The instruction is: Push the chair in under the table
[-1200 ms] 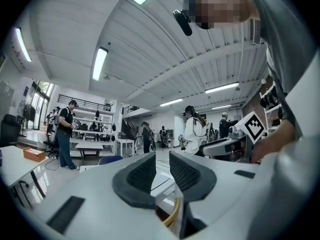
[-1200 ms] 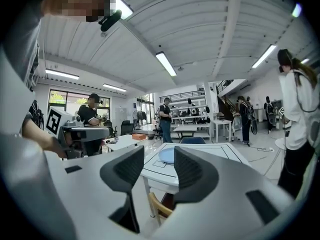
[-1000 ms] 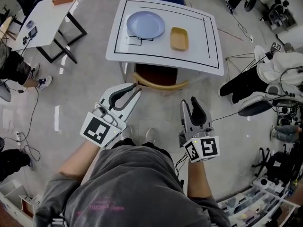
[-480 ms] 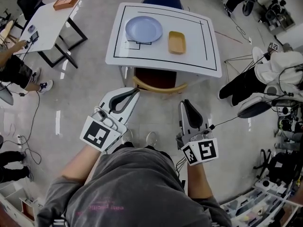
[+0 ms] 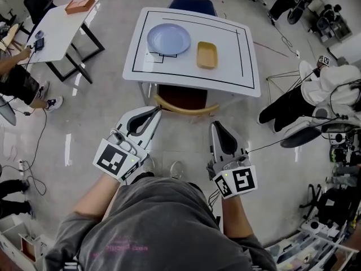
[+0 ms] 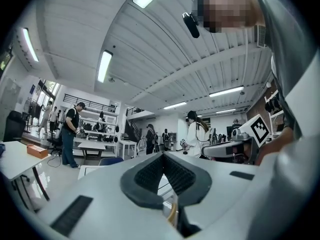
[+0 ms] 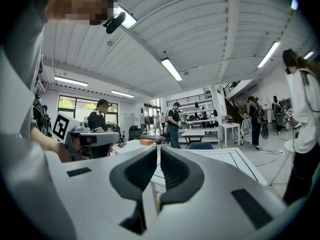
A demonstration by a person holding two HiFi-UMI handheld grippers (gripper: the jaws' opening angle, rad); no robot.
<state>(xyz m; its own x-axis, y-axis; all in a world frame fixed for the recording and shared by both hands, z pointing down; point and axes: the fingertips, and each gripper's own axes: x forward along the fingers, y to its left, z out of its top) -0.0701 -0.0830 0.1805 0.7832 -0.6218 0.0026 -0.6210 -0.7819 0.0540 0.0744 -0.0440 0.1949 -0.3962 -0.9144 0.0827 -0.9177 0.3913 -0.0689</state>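
The chair has a curved wooden backrest (image 5: 183, 107) and a dark red seat (image 5: 181, 95) tucked under the near edge of the white table (image 5: 242, 55). My left gripper (image 5: 158, 109) is shut and empty, its tips right beside the backrest's left end; I cannot tell if they touch. In the left gripper view the gripper (image 6: 162, 155) points at the table. My right gripper (image 5: 215, 125) has just been closing; its jaws are all but together with nothing between them, a short way in front of the backrest's right end. The right gripper view shows the same gripper (image 7: 158, 149) aimed at the table (image 7: 235, 159).
A blue plate (image 5: 168, 39) and a yellow tray (image 5: 206, 55) lie on the table. A blue chair (image 5: 193, 3) stands at its far side. A second white table (image 5: 53, 21) is at the left, and a seated person's legs (image 5: 293, 103) and cables at the right.
Both grippers' jaws have closed: the left from a small gap, the right from clearly open. The hands have stayed near the chair's backrest.
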